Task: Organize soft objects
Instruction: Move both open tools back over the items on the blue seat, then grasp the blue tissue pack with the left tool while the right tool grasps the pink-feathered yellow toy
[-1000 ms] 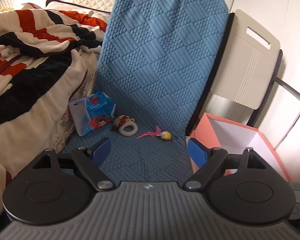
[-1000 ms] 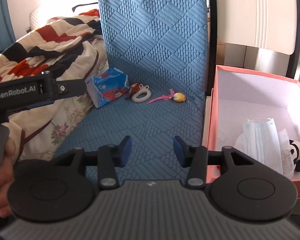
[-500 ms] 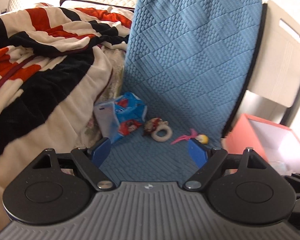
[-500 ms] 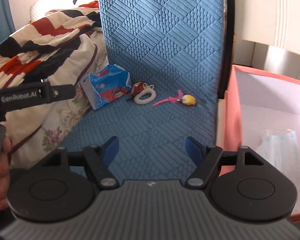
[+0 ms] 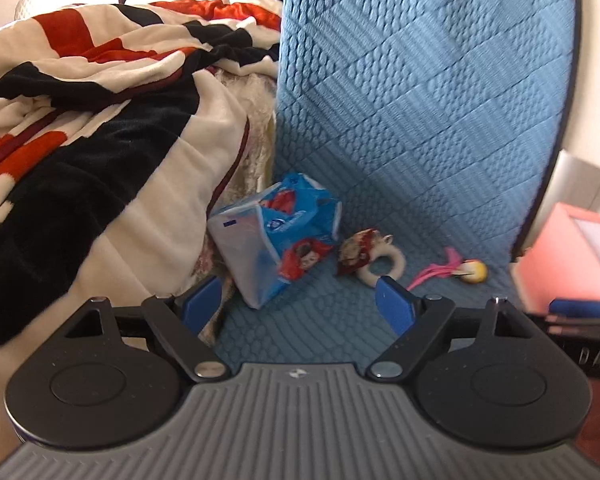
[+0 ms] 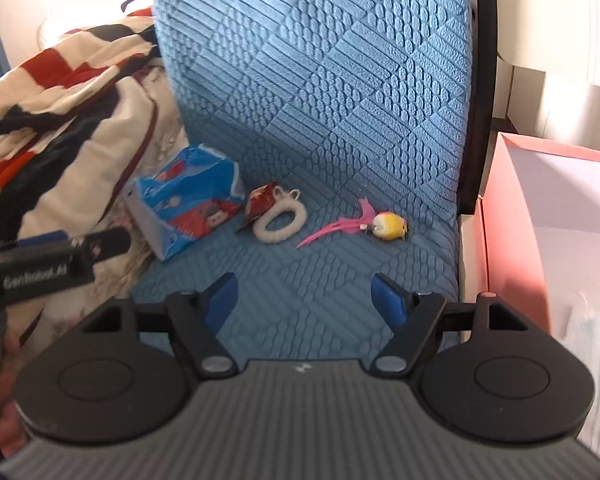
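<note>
Both jaws spread, nothing between them; right gripper (image 6: 302, 300) wider than a second ago. Both views closer to tissue pack (image 5: 276, 236), fluffy ring (image 5: 374, 258) and feather toy (image 5: 458, 268), grouped at the seat cushion's (image 5: 324, 320) back edge. Pink box (image 6: 516, 240) beside its right edge. Reads as approach, pickup pending.

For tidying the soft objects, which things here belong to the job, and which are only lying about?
Belong to the job:
- blue tissue pack
- white fluffy ring with red charm
- yellow ball toy with pink feathers
- pink box, already holding a face mask

Only lying about:
- striped blanket
- blue quilted chair cover
</note>
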Available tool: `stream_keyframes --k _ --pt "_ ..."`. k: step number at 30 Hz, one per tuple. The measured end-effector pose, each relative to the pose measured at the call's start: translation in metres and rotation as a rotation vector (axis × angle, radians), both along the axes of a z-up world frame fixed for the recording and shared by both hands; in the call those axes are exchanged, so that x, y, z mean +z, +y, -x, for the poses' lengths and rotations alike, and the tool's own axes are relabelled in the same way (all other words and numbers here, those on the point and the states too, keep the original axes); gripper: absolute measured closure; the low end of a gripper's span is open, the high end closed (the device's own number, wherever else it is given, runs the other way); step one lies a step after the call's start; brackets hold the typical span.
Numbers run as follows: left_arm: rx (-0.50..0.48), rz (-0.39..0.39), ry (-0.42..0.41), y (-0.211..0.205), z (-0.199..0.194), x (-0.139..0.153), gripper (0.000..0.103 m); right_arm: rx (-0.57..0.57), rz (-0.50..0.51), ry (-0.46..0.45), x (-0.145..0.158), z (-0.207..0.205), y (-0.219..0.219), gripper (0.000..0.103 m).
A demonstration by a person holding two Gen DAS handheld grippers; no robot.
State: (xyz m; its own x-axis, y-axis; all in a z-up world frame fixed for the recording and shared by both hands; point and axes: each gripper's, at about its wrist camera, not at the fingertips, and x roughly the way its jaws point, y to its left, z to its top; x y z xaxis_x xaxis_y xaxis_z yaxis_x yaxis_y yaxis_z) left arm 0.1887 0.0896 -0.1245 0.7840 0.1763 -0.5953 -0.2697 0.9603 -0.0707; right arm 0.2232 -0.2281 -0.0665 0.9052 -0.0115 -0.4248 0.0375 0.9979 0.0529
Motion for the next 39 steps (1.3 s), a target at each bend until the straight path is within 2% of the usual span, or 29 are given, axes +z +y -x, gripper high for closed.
stream_keyframes --k 5,10,12,13,17,21,26,30,33,39 --pt "0.024 -0.025 0.001 0.010 -0.023 -0.011 0.016 -0.049 0.003 0.008 -0.003 -0.032 -0.006 0.028" --pt "0.041 0.009 0.013 0.019 -0.044 -0.025 0.019 -0.096 0.041 0.020 -0.009 -0.061 -0.018 0.029" --pt "0.044 0.016 0.027 0.021 -0.053 -0.032 0.035 -0.118 0.060 0.027 -0.013 -0.072 -0.024 0.029" --pt "0.048 0.025 0.041 0.022 -0.058 -0.037 0.037 -0.125 0.065 0.032 -0.015 -0.078 -0.026 0.029" --pt "0.081 0.049 0.063 0.028 -0.073 -0.054 0.045 -0.159 0.077 0.057 -0.023 -0.104 -0.038 0.029" --pt "0.107 0.054 0.071 0.032 -0.085 -0.066 0.054 -0.182 0.072 0.081 -0.032 -0.129 -0.049 0.034" --pt "0.149 0.046 0.060 0.034 -0.096 -0.072 0.057 -0.206 0.074 0.102 -0.038 -0.150 -0.055 0.037" --pt "0.188 0.043 0.053 0.037 -0.103 -0.076 0.066 -0.199 0.066 0.124 -0.041 -0.162 -0.055 0.039" --pt "0.207 0.043 0.047 0.039 -0.109 -0.081 0.082 -0.193 0.080 0.124 -0.041 -0.165 -0.052 0.045" --pt "0.197 0.038 0.026 0.041 -0.108 -0.080 0.095 -0.182 0.074 0.132 -0.037 -0.161 -0.047 0.048"
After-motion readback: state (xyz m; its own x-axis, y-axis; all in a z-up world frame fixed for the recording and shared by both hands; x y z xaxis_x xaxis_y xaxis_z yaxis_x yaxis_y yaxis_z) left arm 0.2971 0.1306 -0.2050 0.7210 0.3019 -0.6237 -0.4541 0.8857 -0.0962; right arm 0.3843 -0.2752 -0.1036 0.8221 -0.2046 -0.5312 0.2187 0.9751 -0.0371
